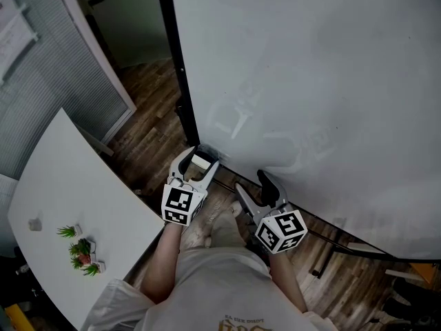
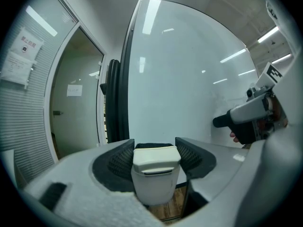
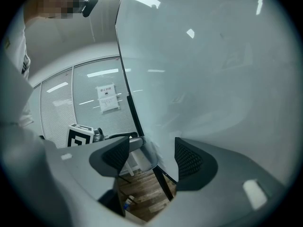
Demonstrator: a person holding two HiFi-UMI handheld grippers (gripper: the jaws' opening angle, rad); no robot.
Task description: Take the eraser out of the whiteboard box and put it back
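Eraser (image 2: 156, 171): a small pale block, pinched between the pads of the left gripper (image 1: 200, 158), just beside the whiteboard (image 1: 310, 67) at its lower left corner. We judge it light, rigid and rather smooth, best held across its two flanks, as here. Right gripper (image 3: 152, 156): jaws spread, nothing between them. We cannot make out the box.

Left tool (image 1: 198, 159), right tool (image 1: 250, 182) grey (black pads (image 2: 119, 161)); pale T-shirt (image 1: 220, 285).
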